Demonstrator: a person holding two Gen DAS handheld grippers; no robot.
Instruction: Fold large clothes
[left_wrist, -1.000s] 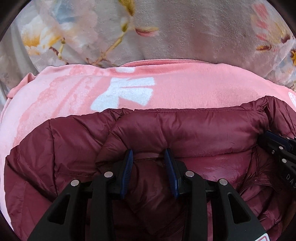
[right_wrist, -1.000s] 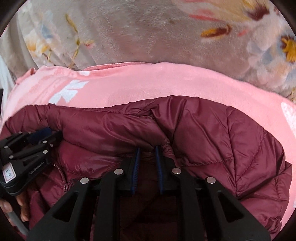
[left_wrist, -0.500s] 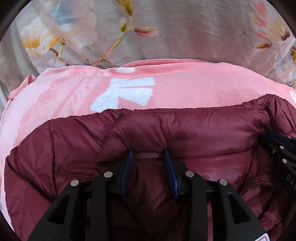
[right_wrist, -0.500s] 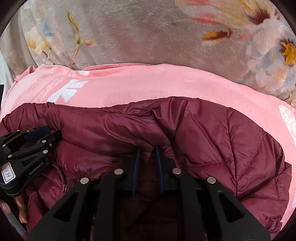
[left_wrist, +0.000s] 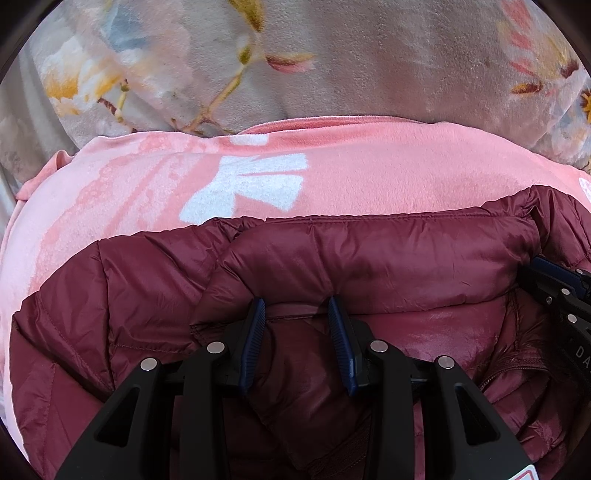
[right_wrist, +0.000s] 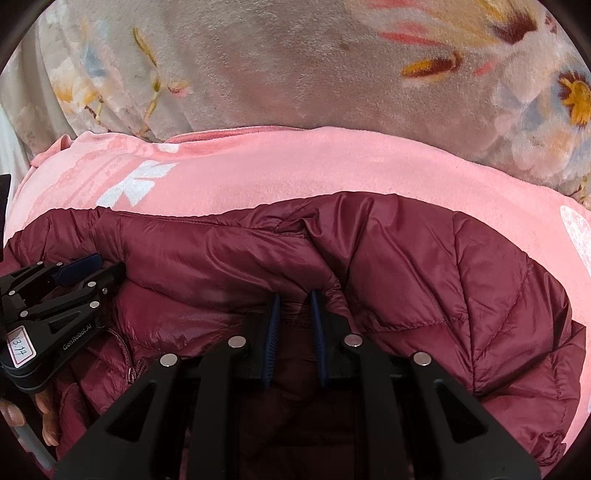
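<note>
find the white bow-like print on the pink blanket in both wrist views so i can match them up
Left wrist view: the white print lies upper centre-left on the pink blanket, just above the maroon jacket.
Right wrist view: the white print sits far left, beyond the jacket collar.
Shared landmark: the jacket's puffy collar edge, running below the print in both views.

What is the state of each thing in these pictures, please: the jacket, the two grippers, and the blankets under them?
Maroon puffer jacket: unzipped near the collar, bunched, lying on the pink blanket.
Left gripper: shut on the jacket's collar fabric.
Right gripper: shut on the jacket's collar fabric, jaws narrower.
Pink blanket: spread flat under the jacket.
Floral blanket: spread underneath, slightly wrinkled.
</note>
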